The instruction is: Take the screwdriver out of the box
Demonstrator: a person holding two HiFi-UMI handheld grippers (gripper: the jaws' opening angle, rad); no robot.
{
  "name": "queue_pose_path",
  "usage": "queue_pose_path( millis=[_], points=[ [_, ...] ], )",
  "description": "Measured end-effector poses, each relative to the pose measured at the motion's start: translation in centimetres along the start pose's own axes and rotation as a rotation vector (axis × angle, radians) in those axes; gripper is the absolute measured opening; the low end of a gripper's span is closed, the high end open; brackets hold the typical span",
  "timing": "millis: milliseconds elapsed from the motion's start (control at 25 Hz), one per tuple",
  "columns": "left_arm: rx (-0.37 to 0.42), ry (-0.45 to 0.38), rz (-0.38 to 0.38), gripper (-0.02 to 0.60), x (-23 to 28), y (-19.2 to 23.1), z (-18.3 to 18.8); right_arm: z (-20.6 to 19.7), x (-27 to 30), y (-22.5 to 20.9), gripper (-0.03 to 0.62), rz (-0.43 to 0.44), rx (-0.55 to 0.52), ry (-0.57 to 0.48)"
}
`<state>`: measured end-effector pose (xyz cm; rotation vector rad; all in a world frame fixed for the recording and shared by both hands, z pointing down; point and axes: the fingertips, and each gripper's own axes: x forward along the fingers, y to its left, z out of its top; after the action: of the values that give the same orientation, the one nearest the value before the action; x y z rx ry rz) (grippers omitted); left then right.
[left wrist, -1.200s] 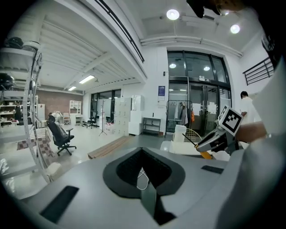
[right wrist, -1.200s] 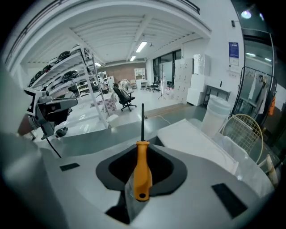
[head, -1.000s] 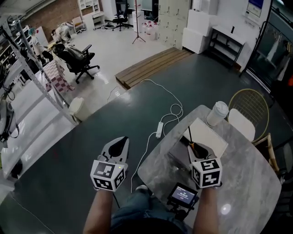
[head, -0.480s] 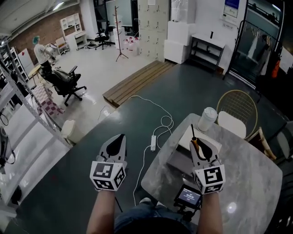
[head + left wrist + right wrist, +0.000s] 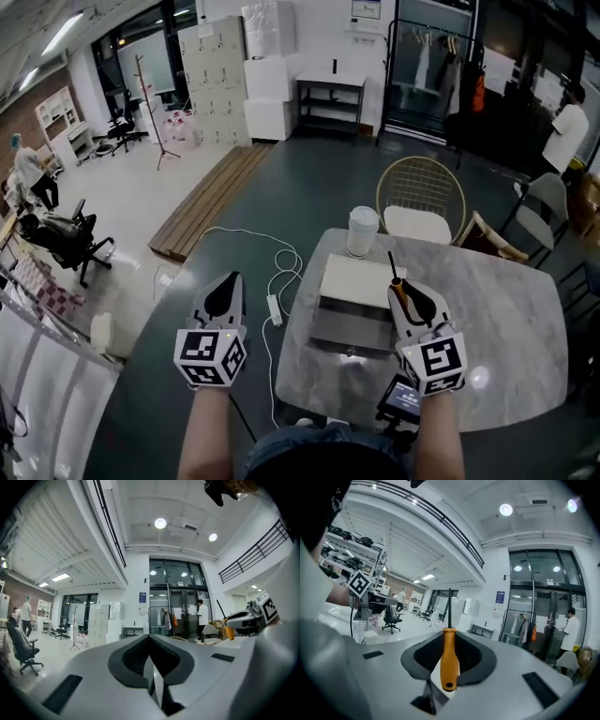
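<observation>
The box (image 5: 349, 309) is seen lying open on the marble table (image 5: 506, 319); its contents cannot be made out. The screwdriver (image 5: 449, 660) is gripped by its orange handle in the right gripper (image 5: 412, 298), which is held level above the box, shaft pointing forward. The left gripper (image 5: 225, 295) is held level beside the table, jaws pressed together.

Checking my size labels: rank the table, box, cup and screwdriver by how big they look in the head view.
1. table
2. box
3. cup
4. screwdriver, about as long as the cup but far thinner; held nearer the camera, so unsure.
</observation>
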<state>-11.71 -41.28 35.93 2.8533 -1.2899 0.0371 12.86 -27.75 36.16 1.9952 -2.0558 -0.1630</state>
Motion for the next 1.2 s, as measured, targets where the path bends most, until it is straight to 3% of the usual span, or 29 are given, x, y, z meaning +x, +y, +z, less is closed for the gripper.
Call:
queue_pose_path(
  millis=[240, 640, 1000, 1200],
  points=[
    [-0.019, -0.017, -0.155, 0.012, 3.2, -3.6, -0.1, -0.3, -5.4, -3.5, 0.089, -0.193, 0.069, -0.003],
    [-0.047, -0.067, -0.259, 0.012, 4.4, -5.9, 1.6, -0.3, -12.6, -7.9, 0.089, -0.374, 0.097, 0.015],
    [-0.043, -0.153, -0.23, 0.012, 6.1, -6.0, 4.7, 1.8, -11.7, -10.7, 0.089, -0.374, 0.091, -0.033],
    [-0.005, -0.183, -0.27, 0.012, 6.6, -7.9, 5.7, 2.2, -9.1, -11.0, 0.089, -0.336, 0.088, -0.051]
  ],
)
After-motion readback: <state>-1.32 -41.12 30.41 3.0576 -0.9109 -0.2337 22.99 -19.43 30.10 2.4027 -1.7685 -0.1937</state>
